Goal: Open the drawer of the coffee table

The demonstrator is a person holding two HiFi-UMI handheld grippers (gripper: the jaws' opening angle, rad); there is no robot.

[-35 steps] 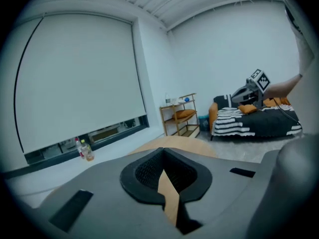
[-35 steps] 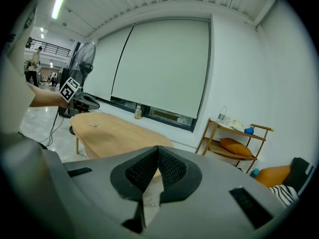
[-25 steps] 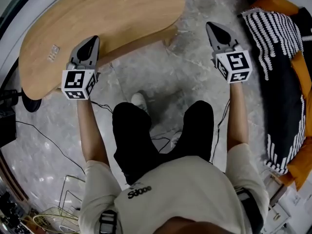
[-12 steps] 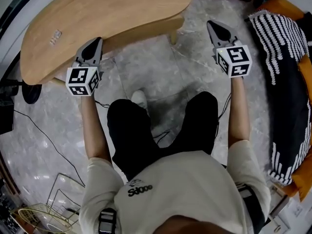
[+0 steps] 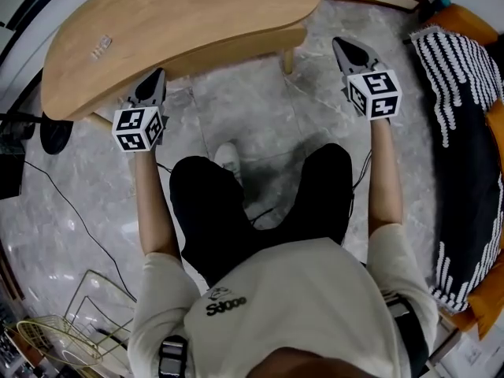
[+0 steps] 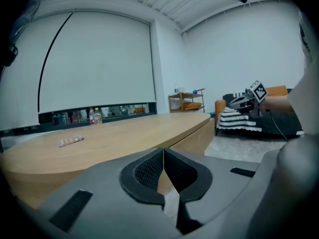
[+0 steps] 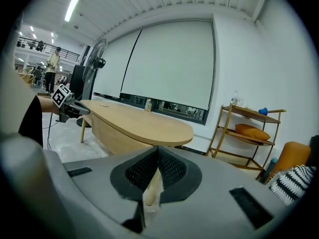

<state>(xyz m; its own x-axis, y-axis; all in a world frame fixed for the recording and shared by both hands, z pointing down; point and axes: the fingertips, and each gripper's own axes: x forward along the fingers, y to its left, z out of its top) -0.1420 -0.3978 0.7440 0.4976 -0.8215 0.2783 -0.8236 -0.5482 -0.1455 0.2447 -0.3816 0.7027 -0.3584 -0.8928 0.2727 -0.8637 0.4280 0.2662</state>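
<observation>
Here, left gripper (image 6: pixel 163 156): jaws are pressing fully together, gripping nothing; tip is hovering just beside the near edge of the coffee table (image 5: pixel 181 22).
Right gripper (image 7: pixel 157 156): jaws are likewise lying shut and empty; it is hanging over the floor off the table's rounded right end, apart from it.
Front panel (image 5: pixel 236 55): is running under the tabletop on the side facing the person and sitting flush; where the drawer lies in it I cannot tell.
Tabletop load: one blister pack (image 6: pixel 71 141) is lying flat toward the left end.
Wire basket (image 5: pixel 55 341): is sitting on the floor behind the person's left side; contents are too small to make out.
Shelf unit (image 7: pixel 244 133): is holding an orange cushion (image 7: pixel 251 132) on its middle shelf.
Window ledge: bottles (image 6: pixel 94 116) are standing in a row.
Head view only: wire basket, striped blanket (image 5: pixel 457 116).
Gripper views only: the shelf contents, the bottles, a standing fan (image 7: pixel 97 54); each is also catching the other gripper side-on.
</observation>
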